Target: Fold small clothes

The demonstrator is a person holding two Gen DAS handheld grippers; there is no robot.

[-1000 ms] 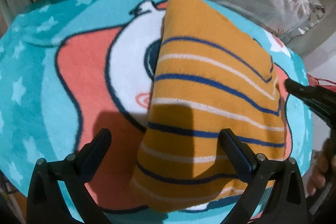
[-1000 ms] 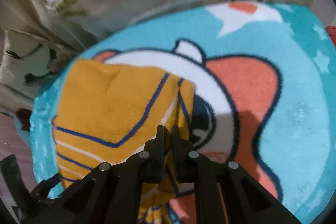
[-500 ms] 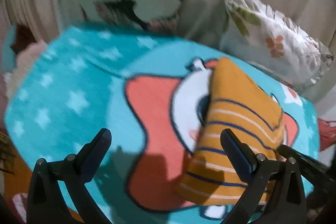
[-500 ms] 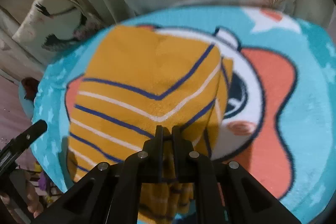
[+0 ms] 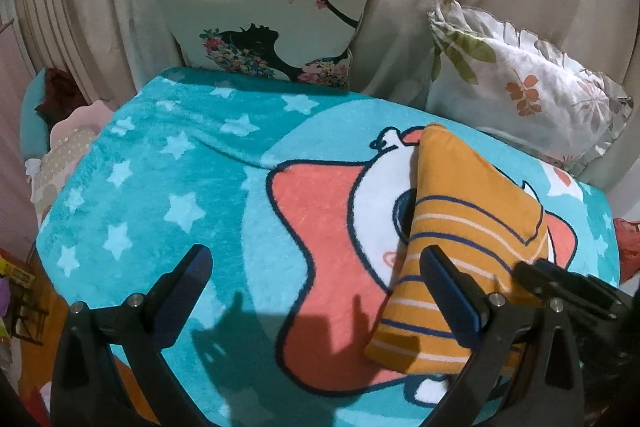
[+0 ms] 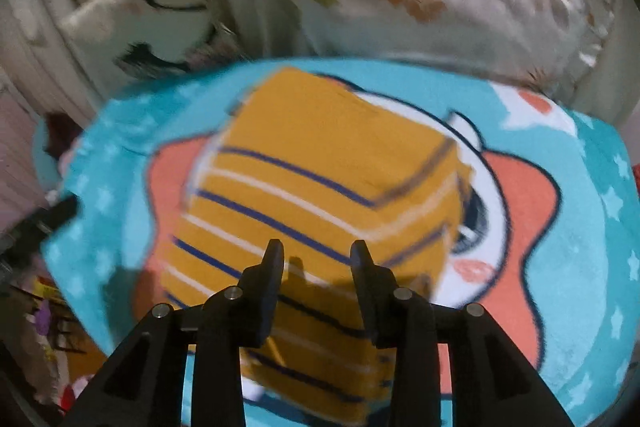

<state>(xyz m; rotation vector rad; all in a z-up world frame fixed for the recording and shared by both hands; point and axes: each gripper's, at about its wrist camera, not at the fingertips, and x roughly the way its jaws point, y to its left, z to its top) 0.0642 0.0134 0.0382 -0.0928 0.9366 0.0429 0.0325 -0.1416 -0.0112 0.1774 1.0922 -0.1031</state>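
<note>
- Lying folded on the teal star-print blanket [image 5: 168, 163], the orange striped garment [image 5: 460, 239] rests as a compact, roughly rectangular bundle over the cartoon figure printed there, towards the blanket's right side in the left wrist view.
- Soft knit or fleece by the look of it, so I judge it light, limp and not slippery; nothing about it is fragile, but it will sag and unfold if lifted by a single layer.
- Best hold, as I read it: pinch through all layers at a folded edge or corner, so the bundle stays together; the near edge under the right gripper looks the handiest.
- Right gripper [image 6: 318, 253] points down at the garment's near half; its jaws are opening, with striped cloth visible in the gap behind them but no fold pinched between the pads.
- Left gripper [image 5: 316, 263] stands wide open and holds nothing; its left finger is over bare blanket, its right finger in front of the garment's left edge, whether touching I cannot tell.
- Right gripper also shows at the left view's right edge, over the garment's far right side.
- Two printed cushions [image 5: 264, 11] lean behind the blanket, well apart from the garment.
</note>
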